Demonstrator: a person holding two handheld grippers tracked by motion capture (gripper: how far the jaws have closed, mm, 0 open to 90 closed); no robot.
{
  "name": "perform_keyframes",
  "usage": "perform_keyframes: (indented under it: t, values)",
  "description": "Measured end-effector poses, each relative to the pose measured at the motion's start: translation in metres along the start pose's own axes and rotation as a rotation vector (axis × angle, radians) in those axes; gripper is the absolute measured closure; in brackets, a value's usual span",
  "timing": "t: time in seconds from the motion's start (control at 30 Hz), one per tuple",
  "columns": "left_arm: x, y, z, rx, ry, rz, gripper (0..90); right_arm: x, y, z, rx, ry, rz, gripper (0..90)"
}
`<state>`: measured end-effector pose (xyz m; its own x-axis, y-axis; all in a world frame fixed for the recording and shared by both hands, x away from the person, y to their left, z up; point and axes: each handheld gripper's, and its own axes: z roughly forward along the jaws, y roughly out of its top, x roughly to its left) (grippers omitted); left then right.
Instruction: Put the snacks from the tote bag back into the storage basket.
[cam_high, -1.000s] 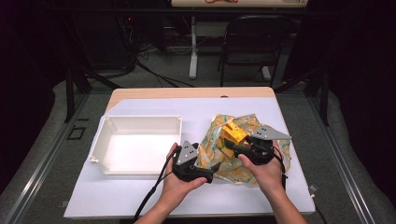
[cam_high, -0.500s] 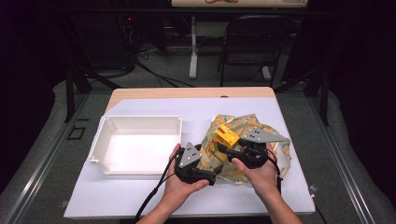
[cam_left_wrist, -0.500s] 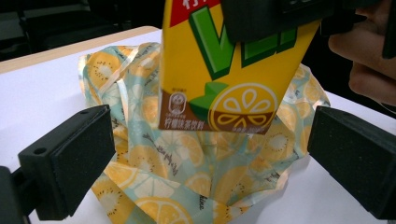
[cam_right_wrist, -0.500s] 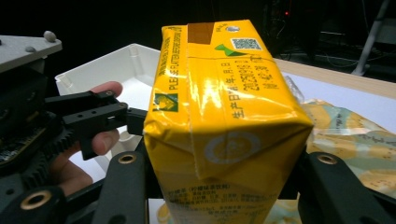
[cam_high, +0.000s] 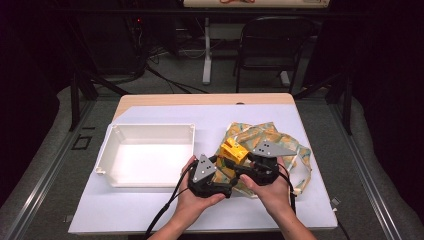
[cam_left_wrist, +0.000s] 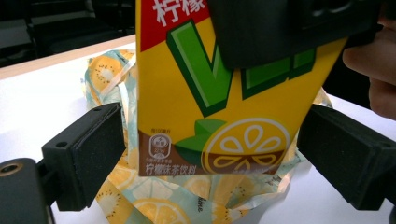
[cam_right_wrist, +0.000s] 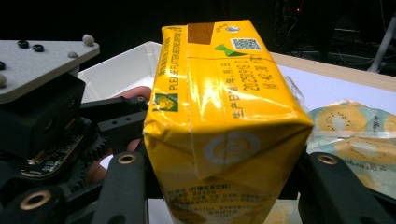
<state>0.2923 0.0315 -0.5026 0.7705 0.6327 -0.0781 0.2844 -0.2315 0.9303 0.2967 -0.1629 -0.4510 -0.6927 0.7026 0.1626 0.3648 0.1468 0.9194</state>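
Dark room, white table (cam_high: 150, 220) at mid-frame in the high view: a white bin (cam_high: 145, 155) sits left of centre, a fruit-print bag (cam_high: 280, 142) right of centre, and just above the two hands a yellow drink carton (cam_high: 234, 150) is held over the bag's near edge by the right gripper (cam_high: 240, 167), with the left gripper (cam_high: 225, 182) beside it

Left gripper view: the carton (cam_left_wrist: 219, 107) hangs between that gripper's wide-spread pads (cam_left_wrist: 88, 149), which have just been closing and are not yet touching it; bring them in squarely on the flat faces

Right gripper view: its jaws clamp the carton (cam_right_wrist: 224, 116) on both sides; I'd hold that grip firm until the other pads seat
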Motion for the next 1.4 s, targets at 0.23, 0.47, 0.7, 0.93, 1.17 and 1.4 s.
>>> perform_keyframes:
  t: [0.23,0.47,0.7,0.93,1.17,1.4]
  values:
    - [0.000,-0.001,0.001,-0.002,0.012,-0.004,7.6,0.007,0.000,0.002,0.009,-0.016,0.019,51.1]
    - [-0.003,-0.002,0.000,-0.029,0.029,-0.003,15.2,0.011,-0.001,0.004,0.025,-0.020,0.022,51.0]
    - [-0.003,-0.002,-0.001,-0.039,0.040,-0.006,21.1,0.015,-0.003,0.008,0.032,-0.021,0.013,50.9]
    - [-0.007,-0.002,-0.003,-0.023,0.071,0.006,26.5,0.015,-0.004,0.009,0.038,-0.025,0.013,49.8]
    - [-0.004,-0.006,-0.003,0.012,0.088,-0.013,30.0,0.013,-0.001,0.006,0.005,-0.020,0.011,37.5]
    - [0.003,-0.003,-0.007,-0.002,0.112,-0.035,30.3,0.011,0.004,-0.005,-0.037,-0.017,-0.002,22.3]
